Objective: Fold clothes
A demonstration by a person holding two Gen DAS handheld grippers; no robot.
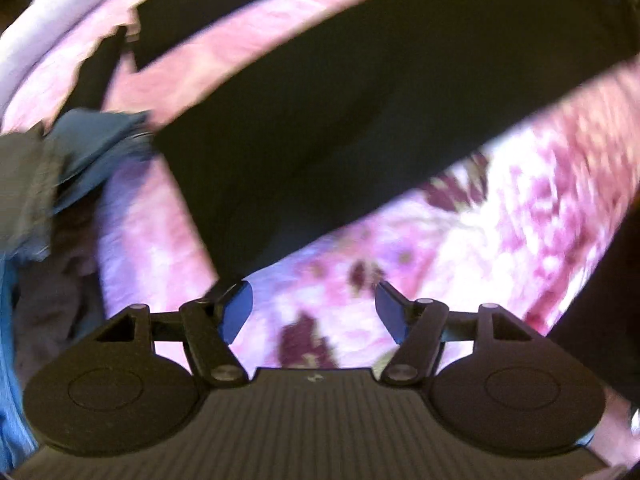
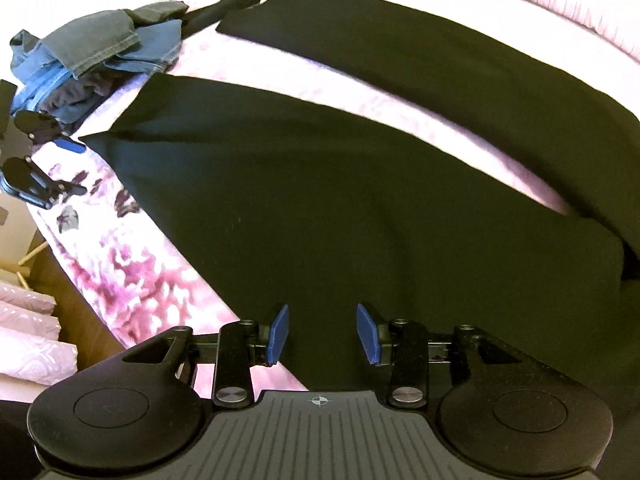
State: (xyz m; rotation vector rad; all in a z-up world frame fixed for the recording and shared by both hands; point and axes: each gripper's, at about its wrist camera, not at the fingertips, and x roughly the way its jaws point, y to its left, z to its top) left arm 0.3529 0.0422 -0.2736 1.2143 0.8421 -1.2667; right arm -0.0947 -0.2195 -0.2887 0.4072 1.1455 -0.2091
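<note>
A pair of black trousers (image 2: 320, 184) lies spread flat on the bed (image 2: 132, 272), which has a pink flowered cover, with its two legs reaching to the far left and a strip of cover between them. The right claw (image 2: 322, 334) hangs released over the near leg with nothing between its blue pads (image 2: 278, 334), and the left claw (image 1: 314, 312) is also released, over the flowered cover just beside the end of that leg. A pile of blue and grey clothes (image 2: 96, 56) sits at the far left, near the leg ends.
</note>
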